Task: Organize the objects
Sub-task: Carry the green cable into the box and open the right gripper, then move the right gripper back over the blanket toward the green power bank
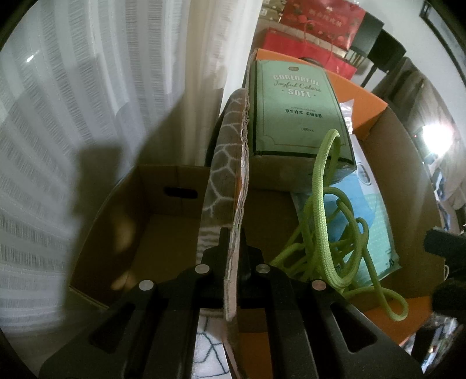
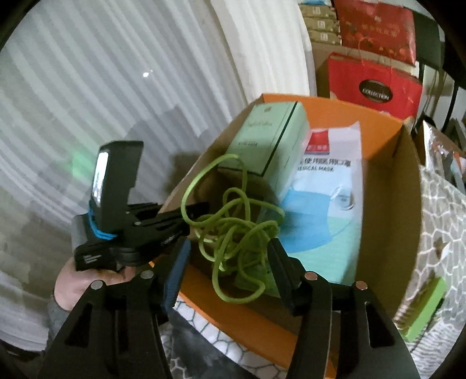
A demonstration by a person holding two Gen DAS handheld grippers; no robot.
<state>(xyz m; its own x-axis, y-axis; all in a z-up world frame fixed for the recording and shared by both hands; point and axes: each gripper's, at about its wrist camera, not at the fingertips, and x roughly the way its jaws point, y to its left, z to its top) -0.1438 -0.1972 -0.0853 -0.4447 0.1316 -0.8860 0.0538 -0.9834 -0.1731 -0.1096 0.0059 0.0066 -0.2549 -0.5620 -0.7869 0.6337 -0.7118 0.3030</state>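
Background of both wrist views: a white, vertically ribbed sheer curtain (image 1: pixel 72 96) fills the left side. At the upper right stand red paper gift bags (image 2: pixel 375 84) with printed lettering (one bears a dark oval label), stacked before plain brown cartons (image 2: pixel 320 27). A grey fabric with a white honeycomb pattern (image 2: pixel 439 221) lies at the right edge.

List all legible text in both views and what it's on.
"CORLORFUL Joyful Colors SOFT": green tissue box; the small print below it is too small to read.
"MEDICAL MASK": mask pack; the characters above it are blurred.
"COLLECTION": red gift bag.
Gold characters on upper red bag: unreadable.
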